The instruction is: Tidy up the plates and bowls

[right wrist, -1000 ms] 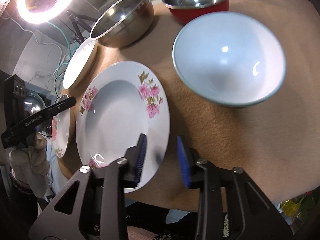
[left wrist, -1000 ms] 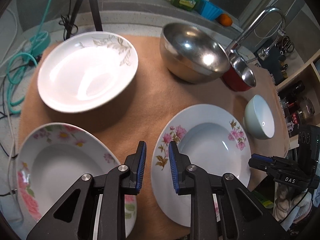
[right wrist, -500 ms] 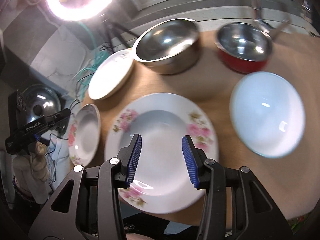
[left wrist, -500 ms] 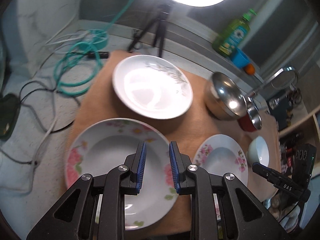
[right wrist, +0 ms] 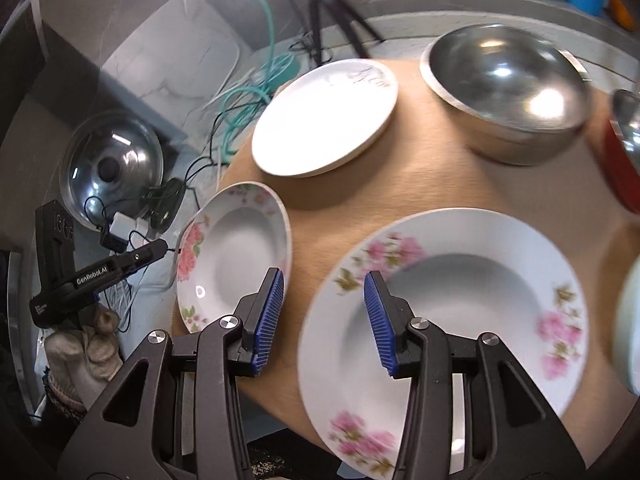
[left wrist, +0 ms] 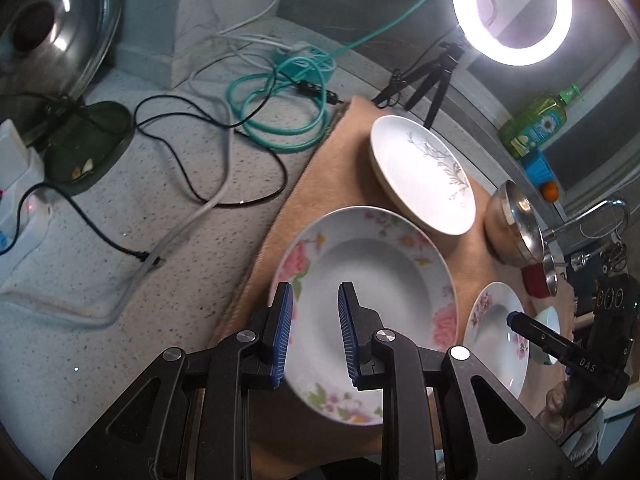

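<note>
Several dishes lie on a tan mat (left wrist: 336, 172). A pink-flowered deep plate (left wrist: 372, 276) lies at the mat's left edge; it also shows in the right wrist view (right wrist: 236, 264). My left gripper (left wrist: 314, 334) is open and empty, above that plate's near left rim. A second pink-flowered plate (right wrist: 460, 320) lies to its right; it also shows in the left wrist view (left wrist: 496, 332). My right gripper (right wrist: 324, 322) is open and empty, over this plate's left rim. Behind lie a white plate with a grey sprig (left wrist: 420, 176), a large steel bowl (right wrist: 508, 92) and a red pot (right wrist: 616, 160).
Left of the mat, cables (left wrist: 276, 120), a teal hose and a pot lid (left wrist: 52, 28) lie on the speckled counter. A ring light on a tripod (left wrist: 512, 12) stands behind the mat. A soap bottle (left wrist: 536, 124) and a faucet (left wrist: 592, 216) are at the back right.
Both grippers have swung left and opened wider. The left one now faces the left flowered plate from closer in. The right one now straddles the right plate's left rim; the white bowl has slid out of view.
</note>
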A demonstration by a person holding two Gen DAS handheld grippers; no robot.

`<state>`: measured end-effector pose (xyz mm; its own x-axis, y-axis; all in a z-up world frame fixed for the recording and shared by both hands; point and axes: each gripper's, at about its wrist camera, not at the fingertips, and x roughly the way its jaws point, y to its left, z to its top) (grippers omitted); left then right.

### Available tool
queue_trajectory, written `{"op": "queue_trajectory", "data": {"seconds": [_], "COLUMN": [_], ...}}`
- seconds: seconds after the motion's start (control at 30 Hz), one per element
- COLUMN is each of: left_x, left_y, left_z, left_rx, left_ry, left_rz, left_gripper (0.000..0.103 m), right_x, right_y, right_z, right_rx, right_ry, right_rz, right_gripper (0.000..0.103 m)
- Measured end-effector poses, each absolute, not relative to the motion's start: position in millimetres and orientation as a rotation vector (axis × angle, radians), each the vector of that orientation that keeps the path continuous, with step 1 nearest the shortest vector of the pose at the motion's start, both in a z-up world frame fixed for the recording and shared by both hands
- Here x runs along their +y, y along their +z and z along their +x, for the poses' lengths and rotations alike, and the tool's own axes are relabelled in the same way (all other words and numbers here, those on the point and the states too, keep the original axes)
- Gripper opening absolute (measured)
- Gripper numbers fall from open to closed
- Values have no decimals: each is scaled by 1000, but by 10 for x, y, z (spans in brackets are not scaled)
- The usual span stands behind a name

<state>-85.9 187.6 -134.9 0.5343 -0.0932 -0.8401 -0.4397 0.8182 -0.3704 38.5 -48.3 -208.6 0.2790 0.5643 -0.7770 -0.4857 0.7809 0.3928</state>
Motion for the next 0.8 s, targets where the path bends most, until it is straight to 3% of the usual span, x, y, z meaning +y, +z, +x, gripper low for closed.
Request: {"op": "queue_trajectory", "data": {"seconds": [0.23,0.53,0.8], "left_x": [1979,2017,2053], "left_y": [-1487,-1592,-1686], "left_z": [-912,-915,-894], "left_rx": [1014,1026,1047], "left_ry": [218,198,188], "left_rz": [-638,-680,-710], "left_gripper": [22,21,21], "right_x": [-156,10,137], "right_y": [-2247,-2349,-2430], "right_z": [495,567,594], "right_rx": [1120,1151,1170], "right_ry": [723,728,737], "right_rz": [63,44,17], "right_gripper": [43,26,21]}}
